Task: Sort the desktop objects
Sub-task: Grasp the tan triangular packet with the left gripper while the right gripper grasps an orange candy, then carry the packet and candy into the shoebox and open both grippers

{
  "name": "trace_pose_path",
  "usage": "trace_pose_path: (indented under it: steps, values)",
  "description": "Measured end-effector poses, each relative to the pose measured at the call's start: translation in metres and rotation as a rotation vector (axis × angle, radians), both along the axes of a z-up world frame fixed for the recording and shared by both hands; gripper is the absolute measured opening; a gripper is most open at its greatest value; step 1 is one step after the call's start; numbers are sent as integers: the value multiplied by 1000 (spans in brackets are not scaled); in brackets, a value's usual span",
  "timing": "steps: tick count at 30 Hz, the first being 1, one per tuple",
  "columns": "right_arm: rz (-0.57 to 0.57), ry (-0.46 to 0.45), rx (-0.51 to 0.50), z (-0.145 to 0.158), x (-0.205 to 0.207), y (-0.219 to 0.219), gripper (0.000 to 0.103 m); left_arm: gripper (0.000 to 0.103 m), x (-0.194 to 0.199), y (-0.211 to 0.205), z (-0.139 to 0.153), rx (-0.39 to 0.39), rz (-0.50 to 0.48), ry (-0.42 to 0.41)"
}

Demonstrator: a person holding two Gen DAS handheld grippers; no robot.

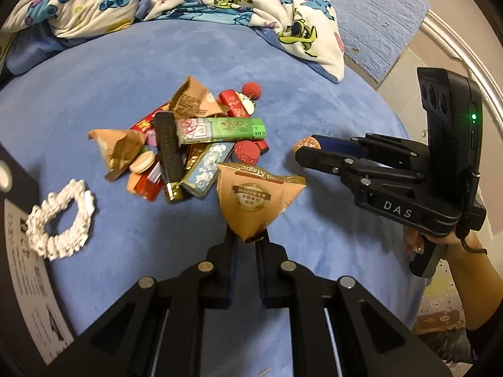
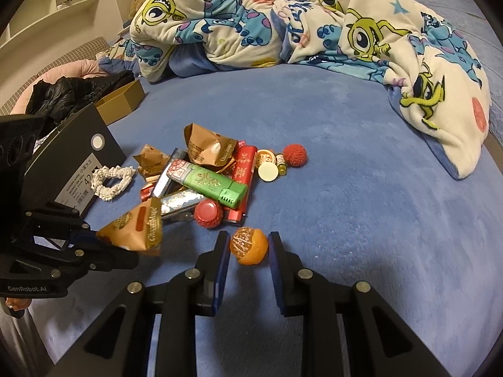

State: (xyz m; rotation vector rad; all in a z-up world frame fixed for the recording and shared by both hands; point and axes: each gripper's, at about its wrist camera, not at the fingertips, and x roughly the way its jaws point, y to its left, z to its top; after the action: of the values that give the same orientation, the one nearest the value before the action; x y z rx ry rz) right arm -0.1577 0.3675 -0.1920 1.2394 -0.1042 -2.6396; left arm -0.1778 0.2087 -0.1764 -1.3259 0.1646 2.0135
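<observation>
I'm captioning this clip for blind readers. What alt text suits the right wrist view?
The right gripper holds a half-peeled tangerine above a blue bedspread. Beyond lies a pile of lighters and snack packets; the left gripper lifts one brown packet.

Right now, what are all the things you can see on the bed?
triangular snack packet: one, golden brown, pinched in the left gripper
peeled orange: one, orange, between the right gripper's fingers
more snack packets: at least two, brown, back of the pile
green lighter: one, on top of the pile
red lighter: one, under the green one
red bumpy balls: two, at the pile's edges
white scrunchie: one, left of the pile
black shoebox: one, far left
cartoon blanket: one, white and blue, bunched behind
blue bedspread: one, under everything
left gripper: black, shut
right gripper: black, around the orange
hand: one, holding the right gripper
</observation>
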Motion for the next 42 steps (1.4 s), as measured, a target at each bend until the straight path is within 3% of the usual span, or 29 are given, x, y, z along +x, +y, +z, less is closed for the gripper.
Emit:
trace_pose_path:
  steps: [23, 42]
  values:
    - [75, 71, 38, 64, 17, -57, 25, 11, 14, -64, 73, 53, 71, 81]
    - [225, 156, 54, 131, 18, -181, 25, 11, 15, -206, 110, 46, 248, 118]
